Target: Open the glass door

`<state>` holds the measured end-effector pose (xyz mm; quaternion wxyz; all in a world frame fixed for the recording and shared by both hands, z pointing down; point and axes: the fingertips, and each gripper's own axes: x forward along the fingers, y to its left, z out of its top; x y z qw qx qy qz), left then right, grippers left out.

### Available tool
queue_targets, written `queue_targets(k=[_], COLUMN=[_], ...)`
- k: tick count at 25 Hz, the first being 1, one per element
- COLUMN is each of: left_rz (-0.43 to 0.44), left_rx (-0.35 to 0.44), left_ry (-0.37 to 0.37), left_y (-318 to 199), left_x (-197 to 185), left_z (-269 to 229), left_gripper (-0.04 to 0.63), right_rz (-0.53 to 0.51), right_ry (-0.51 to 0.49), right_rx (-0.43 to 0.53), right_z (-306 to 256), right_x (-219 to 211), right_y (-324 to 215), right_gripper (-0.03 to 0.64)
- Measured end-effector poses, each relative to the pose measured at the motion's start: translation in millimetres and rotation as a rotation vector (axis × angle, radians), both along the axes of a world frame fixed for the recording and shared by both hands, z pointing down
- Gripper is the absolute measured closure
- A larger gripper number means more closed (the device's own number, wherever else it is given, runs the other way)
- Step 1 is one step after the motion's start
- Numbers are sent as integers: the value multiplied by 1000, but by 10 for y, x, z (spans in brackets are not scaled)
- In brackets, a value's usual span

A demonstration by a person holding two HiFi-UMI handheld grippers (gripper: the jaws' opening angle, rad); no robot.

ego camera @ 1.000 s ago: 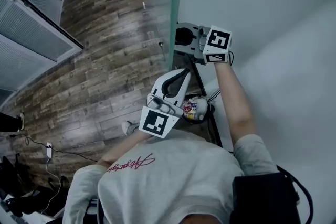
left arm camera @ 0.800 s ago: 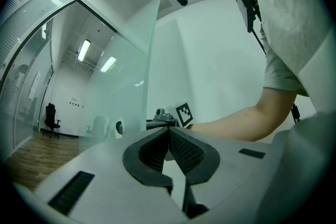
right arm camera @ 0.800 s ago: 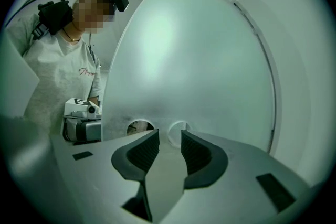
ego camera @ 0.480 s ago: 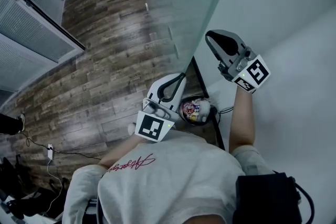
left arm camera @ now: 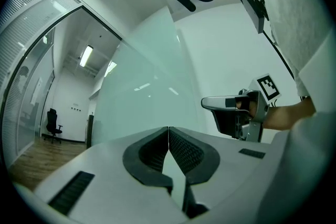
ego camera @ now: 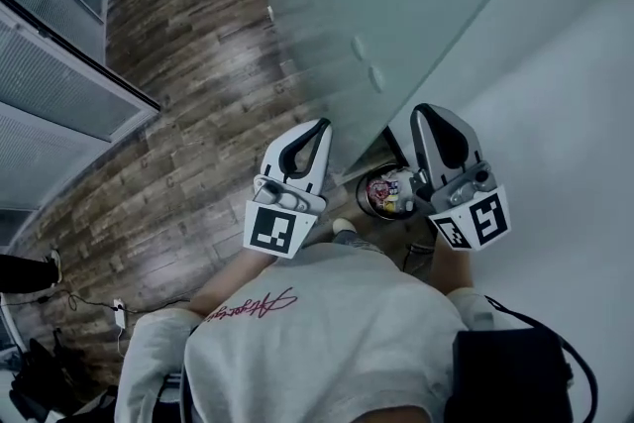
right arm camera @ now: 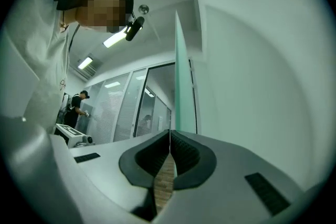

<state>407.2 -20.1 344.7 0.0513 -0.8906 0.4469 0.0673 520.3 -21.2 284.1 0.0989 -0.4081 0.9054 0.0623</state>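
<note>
The frosted glass door (ego camera: pixel 396 5) stands swung open across the top of the head view, with two round handle fittings (ego camera: pixel 371 64) showing through it. My left gripper (ego camera: pixel 321 125) is held out over the wooden floor, left of the door's lower edge, shut and empty. My right gripper (ego camera: pixel 421 111) points up beside the door near the white wall, jaws closing to shut with nothing between them. In the left gripper view the pane (left arm camera: pixel 142 97) fills the middle behind my left gripper (left arm camera: pixel 168 128), and the right gripper (left arm camera: pixel 206 104) hangs free. The right gripper view has my right gripper (right arm camera: pixel 169 134) facing the door's thin edge (right arm camera: pixel 184 86).
A bin of coloured rubbish (ego camera: pixel 389 191) sits on the floor between the grippers, by the wall (ego camera: pixel 565 94). Glass partitions with blinds (ego camera: pixel 50 74) line the left. Cables (ego camera: pixel 94 304) lie on the wooden floor (ego camera: pixel 188 64). A person (right arm camera: pixel 79 105) stands far off.
The door has swung further open across the view. My right gripper has left the handle, shut its jaws and drawn back toward me. The left gripper has shifted left and forward.
</note>
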Motion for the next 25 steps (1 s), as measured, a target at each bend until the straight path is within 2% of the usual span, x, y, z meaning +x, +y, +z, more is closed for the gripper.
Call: queue_targets(k=[5,15,25], left_rz=[10,-82,-160], left_rx=[4,-11,-14], left_ry=[-2,13,29], left_y=[148,347,441], left_x=[-471,-1459,-1993], left_z=[-38,83,123], left_gripper=[578,578,578], right_rz=[87,98,86], right_ry=[-26,-4,43], right_rx=[-40,-35,-47], right_z=[121,430,630], right_x=[-586,-1776,-2391], right_y=[200,318,328], right_gripper=[595,595,595])
